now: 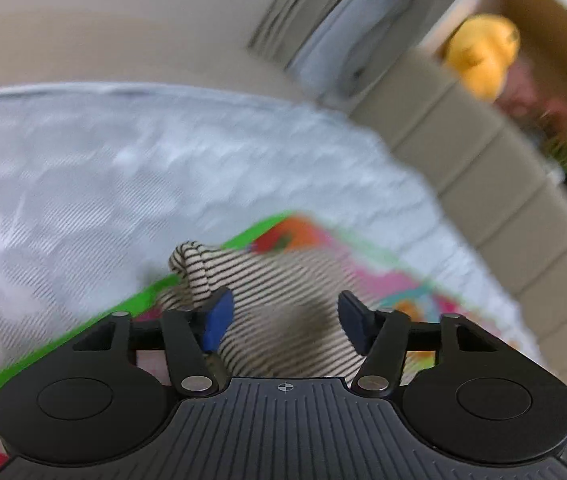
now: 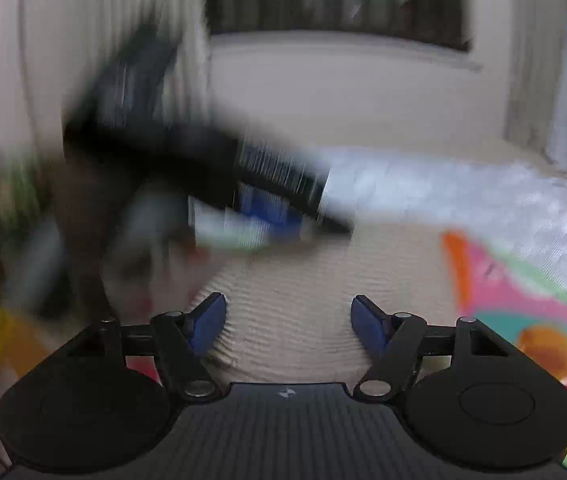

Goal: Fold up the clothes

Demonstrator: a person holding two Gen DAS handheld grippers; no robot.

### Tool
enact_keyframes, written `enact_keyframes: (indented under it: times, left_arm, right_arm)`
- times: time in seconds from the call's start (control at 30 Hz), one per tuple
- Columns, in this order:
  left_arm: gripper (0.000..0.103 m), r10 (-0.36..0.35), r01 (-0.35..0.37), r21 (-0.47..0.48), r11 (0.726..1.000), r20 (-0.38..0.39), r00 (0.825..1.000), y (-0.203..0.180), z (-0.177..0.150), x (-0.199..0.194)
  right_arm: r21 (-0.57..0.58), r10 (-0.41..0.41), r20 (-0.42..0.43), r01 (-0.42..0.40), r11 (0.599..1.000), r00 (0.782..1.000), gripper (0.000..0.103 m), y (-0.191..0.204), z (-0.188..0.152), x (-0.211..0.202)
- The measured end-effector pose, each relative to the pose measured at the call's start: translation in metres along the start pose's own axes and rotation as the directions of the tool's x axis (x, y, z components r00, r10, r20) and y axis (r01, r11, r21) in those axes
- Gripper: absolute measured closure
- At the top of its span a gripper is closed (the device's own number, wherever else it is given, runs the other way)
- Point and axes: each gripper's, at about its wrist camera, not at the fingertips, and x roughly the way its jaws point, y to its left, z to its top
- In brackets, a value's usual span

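The striped knit garment (image 1: 283, 280), cream with thin black stripes, is lying on the colourful play mat (image 1: 395, 280) that is resting on the pale quilted bedcover (image 1: 123, 168). It is looking light, soft and limp, so it will probably sag from any single hold; the rolled hem or cuff (image 1: 191, 264) bunching at the mat's green border is offering the firmest place to pinch. The left gripper (image 1: 283, 316) is hovering over the garment, jaws partly apart with fabric beneath them but not pinched. The right gripper (image 2: 287, 320) is standing fairly wide above the same ribbed cloth, holding nothing. Motion blur is hiding finer texture.
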Motion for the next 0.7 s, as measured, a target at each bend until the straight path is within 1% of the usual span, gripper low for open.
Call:
enact_keyframes:
  times: [0.03, 0.1, 0.17, 0.23, 0.27, 0.33, 0.37, 0.4, 0.47, 0.5, 0.57, 0.63, 0.67, 0.7]
  left_arm:
    - [0.043, 0.018, -0.018, 0.008, 1.000, -0.013, 1.000, 0.003, -0.004, 0.002]
    - [0.043, 0.015, -0.015, 0.017, 1.000, -0.021, 1.000, 0.001, -0.004, 0.001]
    - [0.043, 0.029, -0.029, 0.035, 0.999, -0.018, 0.999, -0.003, -0.005, 0.001]
    - [0.043, 0.031, -0.031, 0.026, 0.999, -0.016, 0.999, -0.001, -0.003, 0.003]
    - [0.043, 0.029, -0.029, 0.016, 0.999, -0.016, 0.999, 0.001, -0.002, 0.004]
    - [0.043, 0.021, -0.021, 0.007, 1.000, -0.019, 1.000, 0.002, -0.001, 0.005]
    - [0.043, 0.018, -0.018, 0.004, 1.000, -0.020, 1.000, 0.002, -0.001, 0.006]
    - [0.043, 0.016, -0.016, 0.001, 1.000, -0.021, 1.000, 0.002, -0.001, 0.008]
    - [0.043, 0.014, -0.014, -0.004, 1.000, -0.023, 1.000, 0.002, -0.001, 0.009]
    - [0.043, 0.013, -0.013, -0.004, 1.000, -0.024, 1.000, 0.002, -0.001, 0.008]
    - [0.043, 0.006, -0.006, -0.006, 1.000, -0.028, 1.000, 0.003, -0.002, 0.006]
    - [0.043, -0.004, 0.004, -0.012, 1.000, -0.032, 0.999, 0.006, -0.003, 0.005]
    - [0.043, -0.010, 0.009, -0.016, 1.000, -0.035, 0.999, 0.007, -0.003, 0.005]
    - [0.043, -0.014, 0.013, -0.019, 1.000, -0.037, 0.999, 0.008, -0.004, 0.005]
  right_arm:
    - [-0.015, -0.005, 0.006, 0.005, 1.000, 1.000, 0.032, 0.002, -0.003, -0.002]
    - [-0.030, -0.008, 0.013, 0.009, 1.000, 1.000, 0.032, 0.004, -0.006, -0.007]
    - [0.034, 0.022, 0.016, -0.022, 0.999, 1.000, 0.032, -0.008, 0.008, -0.020]
    - [0.111, 0.018, 0.046, -0.023, 0.994, 0.999, 0.030, -0.029, 0.022, -0.033]
    - [0.156, 0.000, 0.060, -0.009, 0.988, 0.998, 0.030, -0.041, 0.028, -0.039]
    - [0.245, -0.064, 0.071, 0.045, 0.968, 0.995, 0.030, -0.069, 0.038, -0.039]
    - [0.286, -0.097, 0.073, 0.072, 0.956, 0.993, 0.033, -0.083, 0.042, -0.038]
    - [0.323, -0.117, 0.074, 0.088, 0.942, 0.990, 0.041, -0.094, 0.046, -0.034]
    - [0.389, -0.128, 0.079, 0.087, 0.917, 0.989, 0.051, -0.112, 0.051, -0.020]
    - [0.398, -0.131, 0.066, 0.095, 0.912, 0.989, 0.051, -0.116, 0.051, -0.012]
    - [0.356, -0.135, -0.001, 0.127, 0.926, 0.991, 0.051, -0.111, 0.047, 0.008]
    - [0.291, -0.160, -0.074, 0.175, 0.940, 0.984, 0.049, -0.103, 0.034, 0.032]
    - [0.266, -0.181, -0.088, 0.199, 0.943, 0.979, 0.043, -0.100, 0.030, 0.039]
    - [0.260, -0.198, -0.077, 0.212, 0.942, 0.977, 0.042, -0.098, 0.031, 0.036]
